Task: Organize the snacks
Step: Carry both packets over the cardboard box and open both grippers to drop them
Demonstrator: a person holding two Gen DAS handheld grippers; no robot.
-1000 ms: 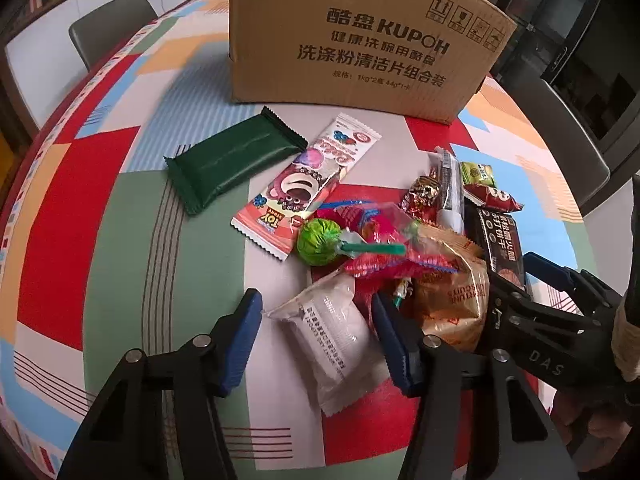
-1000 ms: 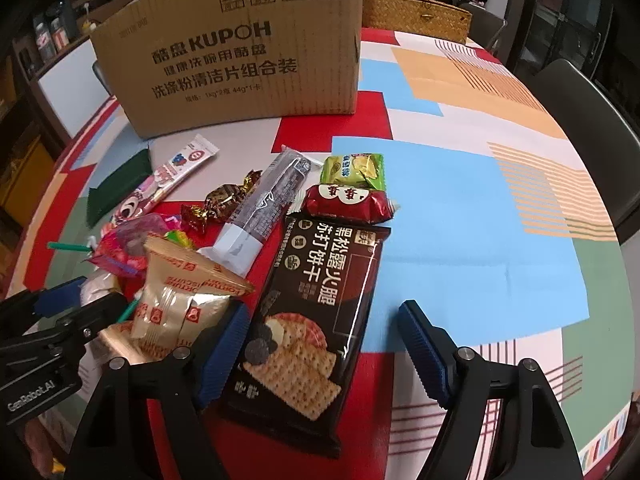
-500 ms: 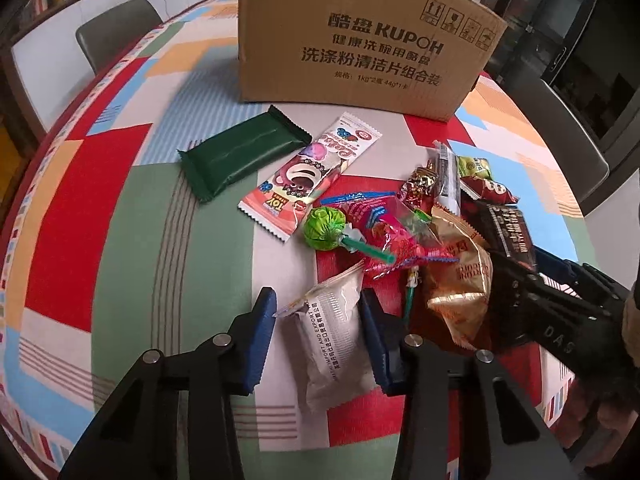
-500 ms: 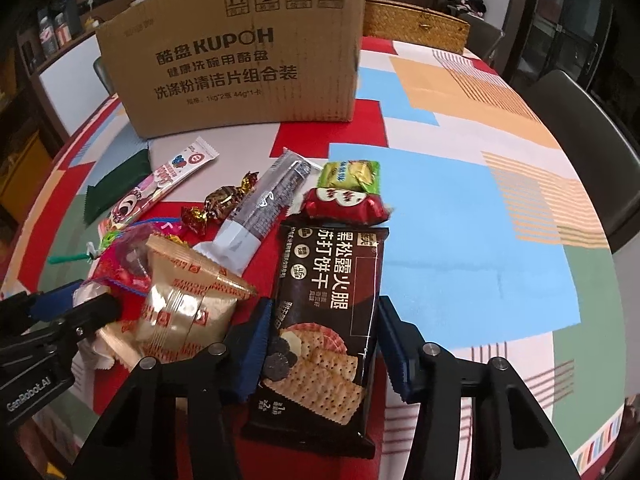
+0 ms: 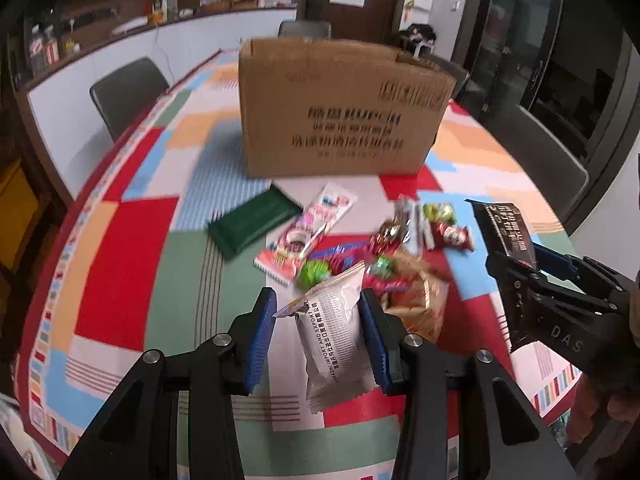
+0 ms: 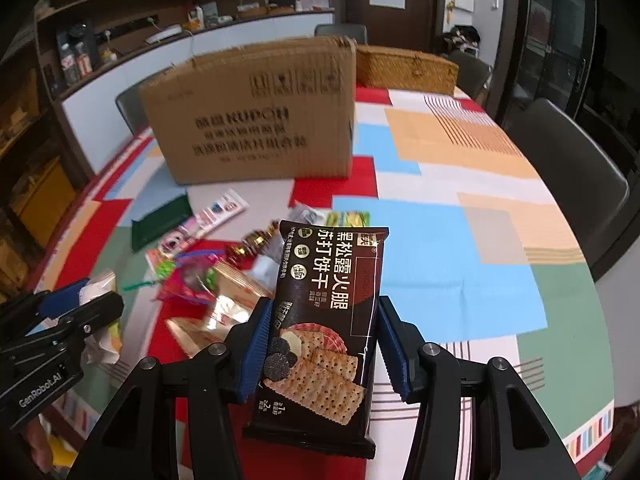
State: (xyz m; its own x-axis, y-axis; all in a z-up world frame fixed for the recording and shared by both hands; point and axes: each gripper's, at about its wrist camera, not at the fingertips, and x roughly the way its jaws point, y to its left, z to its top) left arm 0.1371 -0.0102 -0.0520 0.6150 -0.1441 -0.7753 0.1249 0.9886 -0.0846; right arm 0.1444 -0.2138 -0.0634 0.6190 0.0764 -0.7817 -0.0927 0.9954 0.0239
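Between my left fingers (image 5: 318, 334) I am now pinching the white packet (image 5: 340, 340), my right fingers (image 6: 320, 350) the cracker pack (image 6: 326, 312), both lifted off the worktop (image 5: 132, 264).

A box (image 5: 344, 108) stands far on the table (image 5: 120, 240); the snacks (image 5: 360, 248) lie near it, a basket (image 6: 406, 66) behind its right.

one cardboard box (image 5: 344, 112), two grippers, perhaps ten snack packets (image 5: 336, 344).

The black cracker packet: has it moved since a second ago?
Yes. The black cracker packet lay flat on the tablecloth; now it is lifted off it, toward the cardboard box, clamped in the right gripper.
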